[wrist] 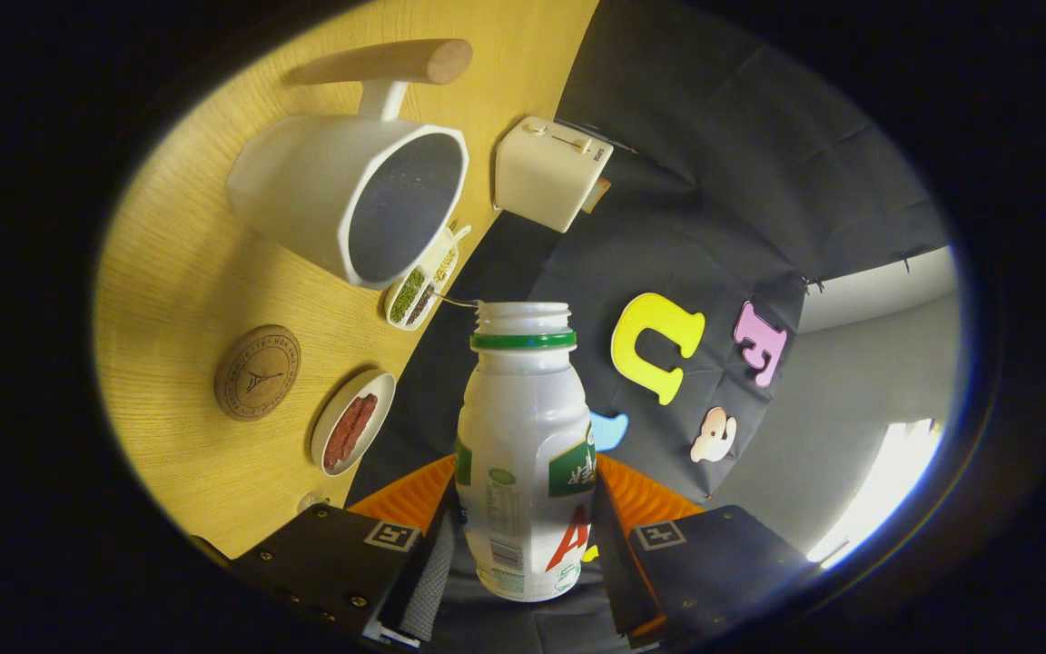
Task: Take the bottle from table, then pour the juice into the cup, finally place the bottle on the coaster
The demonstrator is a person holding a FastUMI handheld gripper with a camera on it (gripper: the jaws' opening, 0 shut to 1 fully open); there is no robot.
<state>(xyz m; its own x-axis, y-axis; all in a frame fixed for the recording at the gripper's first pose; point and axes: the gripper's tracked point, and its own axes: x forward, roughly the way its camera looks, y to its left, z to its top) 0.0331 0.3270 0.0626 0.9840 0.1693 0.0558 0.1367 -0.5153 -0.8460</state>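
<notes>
The claw (523, 545) is clamped on the white plastic bottle (523, 454), one finger pressing each side of its lower body. The bottle's long axis runs straight ahead along the fingers, its uncapped mouth with a green neck ring pointing away from the claw toward the booth wall. Beyond the fingers, the wooden tabletop (187, 272) appears tilted to one side. On it, nearest, sit a small oval dish of red-brown pieces (352, 422) and a round cork coaster (257, 372). Farther along is a divided tray of beans (423, 286), then a large white cup with a wooden handle (350, 195), and farthest a cream box-shaped appliance (550, 173).
</notes>
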